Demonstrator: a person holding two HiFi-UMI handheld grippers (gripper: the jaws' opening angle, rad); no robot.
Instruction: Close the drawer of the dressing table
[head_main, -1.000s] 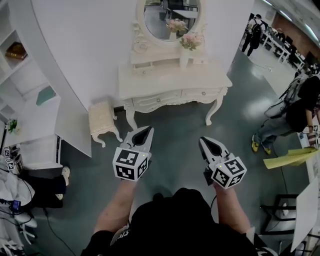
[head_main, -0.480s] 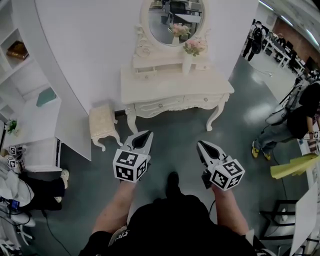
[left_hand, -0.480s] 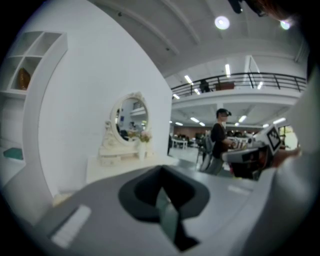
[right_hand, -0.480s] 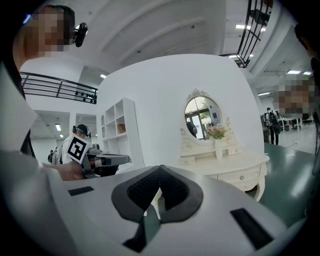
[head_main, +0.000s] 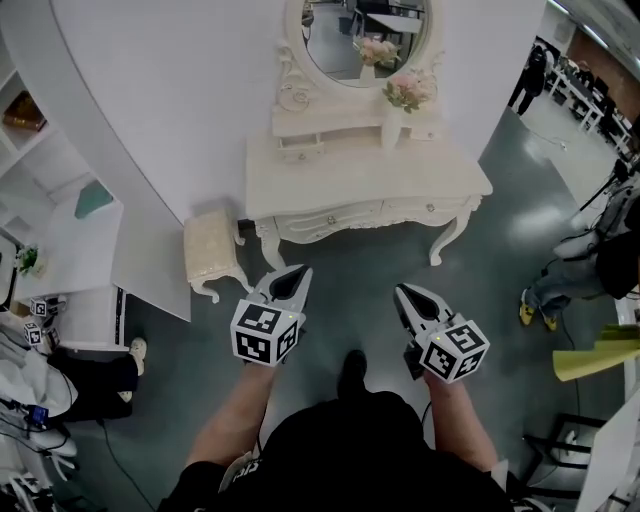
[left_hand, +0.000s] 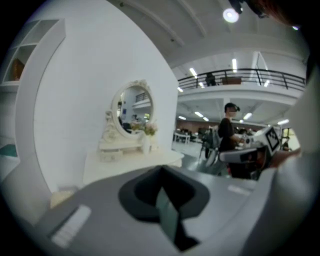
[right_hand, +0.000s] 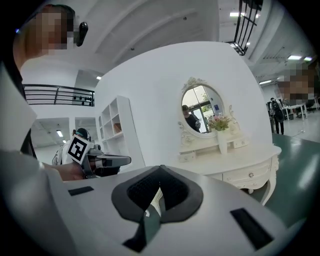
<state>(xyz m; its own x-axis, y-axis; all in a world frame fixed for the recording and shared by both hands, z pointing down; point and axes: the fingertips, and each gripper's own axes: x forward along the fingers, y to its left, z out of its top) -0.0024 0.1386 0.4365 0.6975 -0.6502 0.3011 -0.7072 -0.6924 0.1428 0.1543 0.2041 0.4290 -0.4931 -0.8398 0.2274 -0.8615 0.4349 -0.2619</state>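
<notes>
Left tool and right tool: jaws together, nothing between them. Both are well apart from the cream carved wooden dressing table with oval mirror.

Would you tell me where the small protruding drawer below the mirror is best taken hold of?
Take the small drawer by its front panel, around the knob, coming straight from the front of the dressing table. It juts forward from the raised unit under the mirror, so that face is the exposed part; a push there would probably close it.
</notes>
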